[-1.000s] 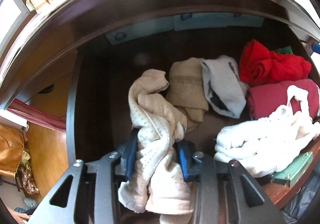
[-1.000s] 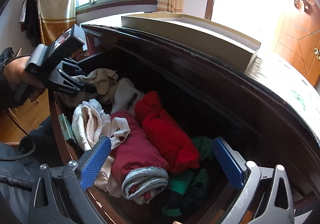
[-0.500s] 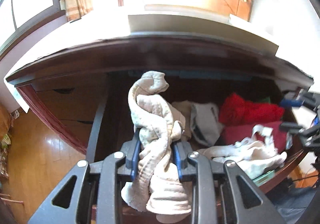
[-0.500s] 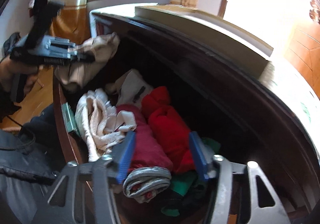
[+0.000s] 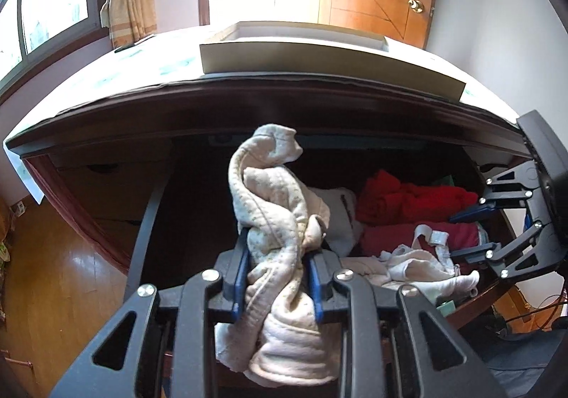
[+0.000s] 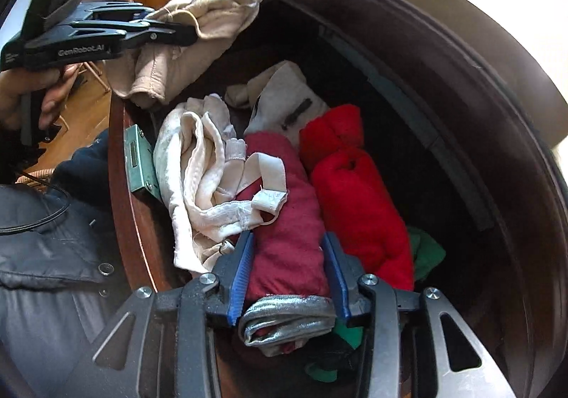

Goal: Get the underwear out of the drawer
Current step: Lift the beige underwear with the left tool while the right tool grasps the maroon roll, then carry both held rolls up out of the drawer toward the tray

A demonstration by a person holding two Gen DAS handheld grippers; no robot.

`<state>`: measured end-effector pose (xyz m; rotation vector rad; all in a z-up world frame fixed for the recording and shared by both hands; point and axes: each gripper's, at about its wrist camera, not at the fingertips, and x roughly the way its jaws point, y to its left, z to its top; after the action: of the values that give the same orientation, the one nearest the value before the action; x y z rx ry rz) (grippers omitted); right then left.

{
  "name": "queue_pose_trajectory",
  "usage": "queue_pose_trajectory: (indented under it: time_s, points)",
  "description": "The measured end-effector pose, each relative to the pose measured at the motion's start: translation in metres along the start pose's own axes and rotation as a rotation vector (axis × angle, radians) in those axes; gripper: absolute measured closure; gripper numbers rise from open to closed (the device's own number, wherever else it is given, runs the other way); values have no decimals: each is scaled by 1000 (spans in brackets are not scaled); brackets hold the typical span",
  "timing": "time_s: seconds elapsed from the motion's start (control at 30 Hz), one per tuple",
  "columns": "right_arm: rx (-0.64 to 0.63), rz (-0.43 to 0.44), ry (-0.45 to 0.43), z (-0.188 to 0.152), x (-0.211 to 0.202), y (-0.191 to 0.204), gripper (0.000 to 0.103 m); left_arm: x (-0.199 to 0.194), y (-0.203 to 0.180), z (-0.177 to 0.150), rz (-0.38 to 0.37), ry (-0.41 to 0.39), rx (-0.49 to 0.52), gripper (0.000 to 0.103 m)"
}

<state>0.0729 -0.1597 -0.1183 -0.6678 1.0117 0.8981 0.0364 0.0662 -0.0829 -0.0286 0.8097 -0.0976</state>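
Note:
The dark wooden drawer (image 6: pixel 119 185) stands open with several folded garments in it. My left gripper (image 5: pixel 275 256) is shut on a twisted cream underwear piece (image 5: pixel 269 192) and holds it above the drawer's left end; the right wrist view shows that gripper (image 6: pixel 177 32) with the cloth (image 6: pixel 206 25) hanging from it. My right gripper (image 6: pixel 287 242) points down into the drawer. Its jaws are closing, and the blue pads press both sides of a rolled dark red underwear piece (image 6: pixel 284 192) with a grey waistband.
Beside the dark red roll lie a bright red roll (image 6: pixel 355 185), a white strappy garment (image 6: pixel 198 171), a pale grey piece (image 6: pixel 284 96) and green cloth (image 6: pixel 426 252). A flat box (image 5: pixel 319 54) sits on the dresser top. A person's dark jacket (image 6: pixel 53 238) is at the drawer front.
The left gripper lifted the cream piece up out of the drawer. The right gripper went from wide open to closed around the dark red roll and tipped down.

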Motion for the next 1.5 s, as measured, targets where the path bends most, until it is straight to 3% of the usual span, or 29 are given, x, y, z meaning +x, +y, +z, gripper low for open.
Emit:
queue_pose_trajectory:
  time_s: [0.07,0.2,0.4,0.47,0.57,0.7,1.07,1.27,1.5]
  points:
    - [-14,17,40,3,8,1,57,-1,0,0,-3,-1,-2,77]
    - [-20,19,65,10,15,1,39,-1,-2,-2,-12,-5,-6,77]
    - [69,164,108,12,34,-12,38,-3,-5,-4,-31,-10,-14,77]
    - [73,164,80,10,31,-10,42,-5,-6,-5,-37,-16,-20,77]
    - [71,171,34,-2,19,-9,59,-8,-6,-6,-44,-27,-30,77]
    - [76,136,-41,-14,5,-2,66,-12,-8,-8,-46,-41,-36,77]
    - [106,43,-256,-34,-46,-8,67,-20,-12,-13,-33,-83,-47,77]
    - [69,-37,-335,-40,-65,1,67,-23,-14,-15,-39,-101,-56,77]
    - [76,-48,-414,-42,-70,-1,67,-31,-15,-18,-47,-145,-65,77]
